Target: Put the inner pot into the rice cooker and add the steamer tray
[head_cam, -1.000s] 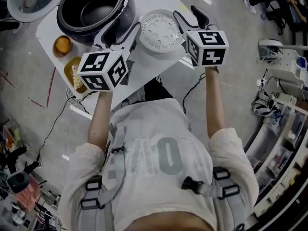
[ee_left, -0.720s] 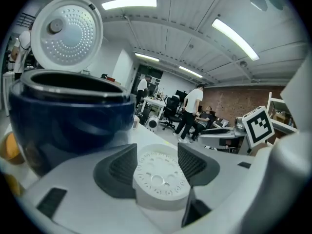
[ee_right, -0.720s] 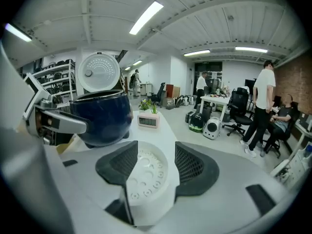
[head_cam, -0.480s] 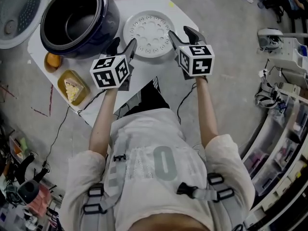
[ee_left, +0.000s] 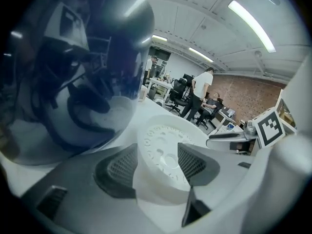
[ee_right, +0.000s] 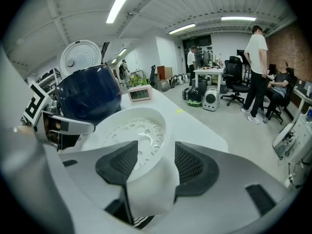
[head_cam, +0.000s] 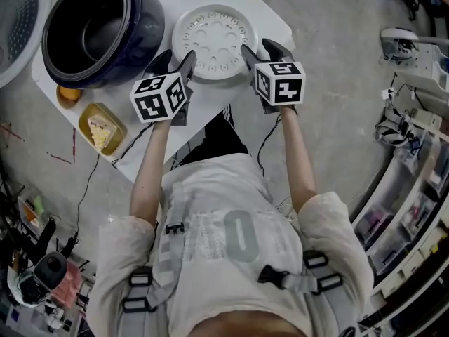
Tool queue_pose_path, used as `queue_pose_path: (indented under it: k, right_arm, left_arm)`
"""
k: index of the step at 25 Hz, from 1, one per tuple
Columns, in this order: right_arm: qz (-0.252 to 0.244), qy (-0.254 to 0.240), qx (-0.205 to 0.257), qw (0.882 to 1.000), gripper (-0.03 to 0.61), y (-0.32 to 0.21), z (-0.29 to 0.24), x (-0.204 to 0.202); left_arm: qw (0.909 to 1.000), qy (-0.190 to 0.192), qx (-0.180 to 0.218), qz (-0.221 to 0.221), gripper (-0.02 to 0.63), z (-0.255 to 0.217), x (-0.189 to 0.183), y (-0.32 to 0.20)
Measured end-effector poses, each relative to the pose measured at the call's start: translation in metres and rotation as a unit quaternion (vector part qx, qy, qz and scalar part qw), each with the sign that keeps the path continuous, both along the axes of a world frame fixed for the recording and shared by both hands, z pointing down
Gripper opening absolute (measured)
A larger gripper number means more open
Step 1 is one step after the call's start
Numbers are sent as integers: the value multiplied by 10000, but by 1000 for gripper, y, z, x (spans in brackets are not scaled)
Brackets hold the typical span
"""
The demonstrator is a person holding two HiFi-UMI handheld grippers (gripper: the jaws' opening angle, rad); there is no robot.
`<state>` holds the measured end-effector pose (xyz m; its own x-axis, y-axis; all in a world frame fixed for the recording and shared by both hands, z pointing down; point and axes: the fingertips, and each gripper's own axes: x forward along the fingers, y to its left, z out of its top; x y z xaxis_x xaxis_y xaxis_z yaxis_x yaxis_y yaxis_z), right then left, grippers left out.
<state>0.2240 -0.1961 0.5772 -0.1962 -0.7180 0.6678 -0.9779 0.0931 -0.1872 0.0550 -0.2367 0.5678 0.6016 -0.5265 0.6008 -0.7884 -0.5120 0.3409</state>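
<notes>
The white round steamer tray with holes lies on the white table, right of the dark blue rice cooker. The cooker's lid is up and its inside is dark; I cannot tell the inner pot from the body. My left gripper is open at the tray's near-left rim, which stands between its pads. My right gripper is open at the near-right rim, the tray wall between its pads. I see no pad pressing on the tray.
The cooker's white lid stands open at the far left. An orange fruit and a yellow dish of food sit by the table's left edge. A small clock stands behind the tray. People stand in the room beyond.
Both grippers have come down and forward from above the table's near edge to the tray. Their jaws now straddle its rim on either side.
</notes>
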Motion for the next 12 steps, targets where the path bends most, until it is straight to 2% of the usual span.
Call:
queue_pose_path:
  k: [12]
  right_arm:
    - [-54,-92,-233,9997,229,-3,17,-7]
  left_arm:
    - [9993,-152,-287,187,247,16,2,4]
